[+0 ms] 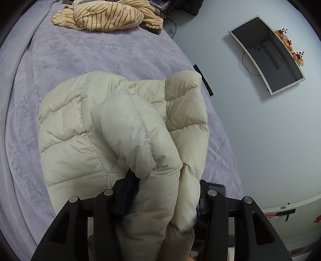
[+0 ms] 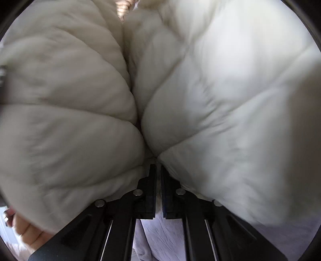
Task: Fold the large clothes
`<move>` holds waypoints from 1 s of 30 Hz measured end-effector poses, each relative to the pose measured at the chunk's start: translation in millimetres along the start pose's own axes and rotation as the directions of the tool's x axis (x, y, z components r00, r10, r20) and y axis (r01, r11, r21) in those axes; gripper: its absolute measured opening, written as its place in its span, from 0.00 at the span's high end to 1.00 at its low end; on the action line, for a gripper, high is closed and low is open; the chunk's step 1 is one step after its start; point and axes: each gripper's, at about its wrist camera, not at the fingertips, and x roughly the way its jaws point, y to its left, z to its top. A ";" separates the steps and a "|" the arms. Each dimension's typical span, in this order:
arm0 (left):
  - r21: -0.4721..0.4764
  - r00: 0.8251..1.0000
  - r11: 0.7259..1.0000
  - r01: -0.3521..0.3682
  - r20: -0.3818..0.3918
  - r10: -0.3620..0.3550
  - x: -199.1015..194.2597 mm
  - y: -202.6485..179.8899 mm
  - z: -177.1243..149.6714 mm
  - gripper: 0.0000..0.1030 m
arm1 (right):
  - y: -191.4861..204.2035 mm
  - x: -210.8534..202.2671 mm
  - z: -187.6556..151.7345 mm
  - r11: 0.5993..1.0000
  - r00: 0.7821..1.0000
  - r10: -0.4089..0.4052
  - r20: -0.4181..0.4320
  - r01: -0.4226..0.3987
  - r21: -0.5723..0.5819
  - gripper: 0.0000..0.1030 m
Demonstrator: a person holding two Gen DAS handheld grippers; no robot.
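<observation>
1. The cream quilted puffer jacket (image 1: 104, 128) lies bunched up on the bed with the lilac plush blanket (image 1: 84, 60), near its right edge in the left wrist view. Most of it sits on the blanket, with one thick padded fold lifted toward the camera.

2. The left claw (image 1: 163, 192) is clamped on that lifted fold. The jaws stand fairly wide apart because there's a big wad of padding stuffed between them, and the dark pads press into the fabric on both sides.

3. The right claw (image 2: 158, 170) is nearly closed, with just a thin slit between the fingers. It pinches a thin edge of the same jacket (image 2: 220, 100) right at the tips, where two puffy sections meet in a crease. The jacket fills pretty much the whole right wrist view and it's a bit blurry.

4. A bare hand (image 2: 28, 232) shows at the lower left of the right wrist view, just under the jacket.

5. At the far end of the bed there's a crumpled tan garment with thin dark stripes (image 1: 106, 16), well apart from the jacket.

6. Off the bed, a flat-screen TV with a silver frame (image 1: 268, 54) hangs on the pale wall, with orange flower decorations (image 1: 289, 44) along its top edge.
</observation>
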 end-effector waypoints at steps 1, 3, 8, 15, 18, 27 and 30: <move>0.005 1.000 1.000 0.006 -0.005 -0.006 2.1 -1.4 -0.7 0.40 | -1.2 -15.1 2.0 1.000 1.000 -0.016 0.019 0.016 -0.001 0.82; 0.022 1.000 1.000 0.015 0.009 -0.015 5.5 -6.5 -2.8 0.28 | -6.3 -48.3 8.4 0.999 0.997 -0.036 0.070 0.036 0.010 0.42; 0.098 1.000 0.995 0.017 -0.009 -0.016 25.2 -19.5 -6.9 0.18 | -10.0 -124.2 37.9 0.998 0.979 -0.068 0.191 0.066 0.013 0.33; 0.184 0.999 0.983 0.003 -0.048 0.006 51.5 -31.6 -17.8 0.17 | 5.7 -151.5 100.6 0.998 0.985 0.054 0.166 -0.050 -0.028 0.33; 0.180 0.999 0.984 0.011 -0.044 -0.003 51.4 -33.9 -16.6 0.17 | 31.2 -125.9 128.1 0.997 0.996 0.038 0.087 -0.031 -0.076 0.35; 0.278 0.988 0.953 0.118 -0.126 -0.086 69.4 -44.9 -34.0 0.17 | -10.0 -46.5 161.9 0.985 0.989 -0.119 -0.091 0.106 -0.133 0.93; 0.318 0.986 0.940 0.123 -0.146 -0.079 88.2 -50.4 -43.0 0.17 | -24.5 -17.7 173.0 0.986 0.984 -0.108 -0.139 0.088 -0.145 0.93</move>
